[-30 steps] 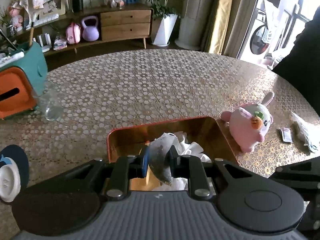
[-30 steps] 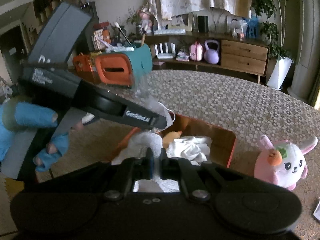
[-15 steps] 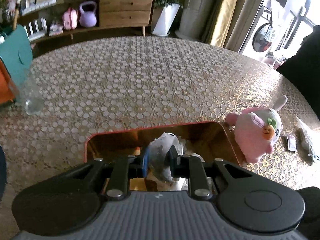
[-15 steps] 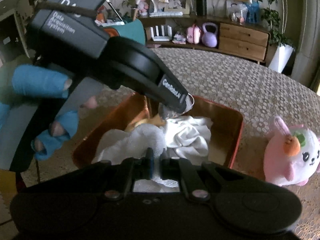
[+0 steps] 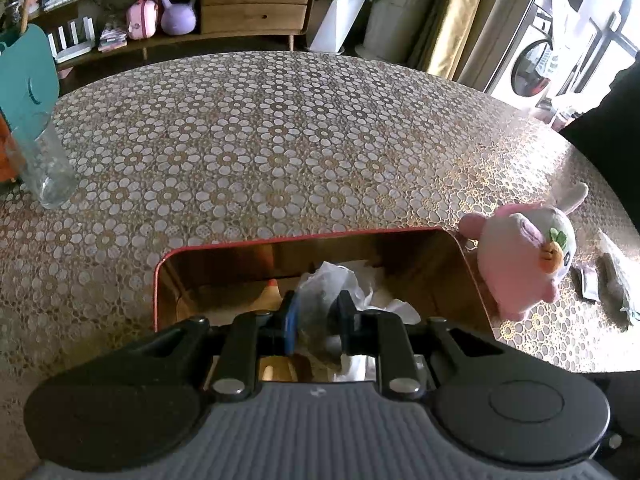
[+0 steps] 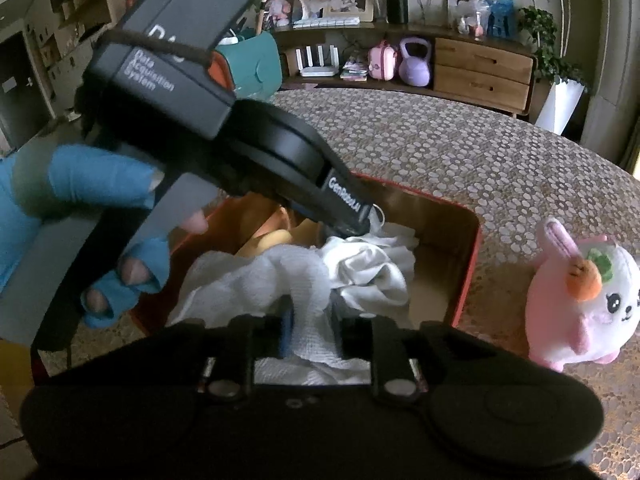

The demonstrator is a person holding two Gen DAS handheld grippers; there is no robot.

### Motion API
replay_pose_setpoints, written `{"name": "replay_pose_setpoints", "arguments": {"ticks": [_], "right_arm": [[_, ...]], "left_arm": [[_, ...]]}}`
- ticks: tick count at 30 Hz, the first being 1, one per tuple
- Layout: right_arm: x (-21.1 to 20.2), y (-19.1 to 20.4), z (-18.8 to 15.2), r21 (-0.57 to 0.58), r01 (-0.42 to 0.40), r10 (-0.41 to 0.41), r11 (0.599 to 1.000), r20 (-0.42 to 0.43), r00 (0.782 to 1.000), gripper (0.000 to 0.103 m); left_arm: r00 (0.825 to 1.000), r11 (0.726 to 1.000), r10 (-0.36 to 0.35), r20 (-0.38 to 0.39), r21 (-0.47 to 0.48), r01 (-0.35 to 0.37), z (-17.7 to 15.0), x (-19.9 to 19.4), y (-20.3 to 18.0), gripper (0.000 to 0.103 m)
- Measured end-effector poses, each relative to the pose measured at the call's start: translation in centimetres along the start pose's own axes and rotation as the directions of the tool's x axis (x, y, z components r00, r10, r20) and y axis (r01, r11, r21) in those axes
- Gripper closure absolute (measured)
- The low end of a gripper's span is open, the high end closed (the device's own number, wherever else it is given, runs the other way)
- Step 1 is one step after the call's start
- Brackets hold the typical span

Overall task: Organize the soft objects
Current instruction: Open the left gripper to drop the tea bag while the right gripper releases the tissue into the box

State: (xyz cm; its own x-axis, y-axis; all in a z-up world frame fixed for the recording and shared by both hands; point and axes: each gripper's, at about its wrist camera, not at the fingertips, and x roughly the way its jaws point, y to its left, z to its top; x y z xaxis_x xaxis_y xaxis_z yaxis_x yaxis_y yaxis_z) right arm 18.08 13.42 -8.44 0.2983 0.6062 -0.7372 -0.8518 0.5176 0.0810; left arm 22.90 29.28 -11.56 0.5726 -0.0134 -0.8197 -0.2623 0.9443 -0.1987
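Since the earlier frames both grippers have come down over the orange tray point(image 5: 472, 276), which now fills more of each view, and the right gripper's point(image 6: 310, 330) jaws have just been opening, with the white towel point(image 6: 256, 280) between them. At the table's left edge stands a clear glass point(image 5: 46, 168) in front of a teal box point(image 5: 24, 68). The left hand point(image 6: 96, 248), in a blue fingerless glove, carries the left gripper point(image 5: 316, 316), whose jaws pinch a crumpled translucent wrapper point(image 5: 326, 284) inside the tray. The tray holds the towel, a white cloth point(image 6: 368, 268) and something yellow-orange point(image 6: 272, 240), too hidden to identify. The right jaws stand slightly apart around a fold of the towel; whether the pads press it cannot be told. A pink rabbit plush point(image 6: 584, 300) sits on the table point(image 5: 280, 140) just beside the tray's right wall. Near the table's right edge lie a small packet point(image 5: 588, 284) and a clear bag point(image 5: 618, 272).
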Motion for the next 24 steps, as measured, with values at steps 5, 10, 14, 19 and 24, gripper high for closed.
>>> {"name": "replay_pose_setpoints", "arguments": {"ticks": [5,10,14,19,24], "right_arm": [[-1.0,-0.6,0.1,0.015,0.005,-0.005,1.000,0.019,1.000,0.070],[-2.0,-1.1,0.0,0.026,0.017,-0.018,1.000,0.030,0.999,0.065],[-3.1,-1.1,0.0,0.030,0.011,-0.013,0.999,0.045,0.999,0.056],[-4.5,-0.9,0.1,0.026,0.003,-0.005,1.000,0.062,0.998,0.056],[-6.0,-0.9,-0.1,0.027,0.005,-0.007,1.000,0.079,0.997,0.055]], "left_arm": [[0.999,1.000,0.029,0.016,-0.010,-0.029,0.1,-0.8,-0.1,0.083],[0.999,1.000,0.019,0.035,-0.018,-0.018,0.4,-2.0,-0.1,0.078],[0.998,1.000,0.024,0.054,-0.001,-0.024,0.3,-3.0,-0.5,0.073],[0.997,1.000,0.027,0.078,0.007,-0.028,0.1,-4.2,-0.7,0.073],[0.994,0.999,0.034,0.101,0.026,-0.037,-0.5,-5.9,-1.4,0.073]]}}
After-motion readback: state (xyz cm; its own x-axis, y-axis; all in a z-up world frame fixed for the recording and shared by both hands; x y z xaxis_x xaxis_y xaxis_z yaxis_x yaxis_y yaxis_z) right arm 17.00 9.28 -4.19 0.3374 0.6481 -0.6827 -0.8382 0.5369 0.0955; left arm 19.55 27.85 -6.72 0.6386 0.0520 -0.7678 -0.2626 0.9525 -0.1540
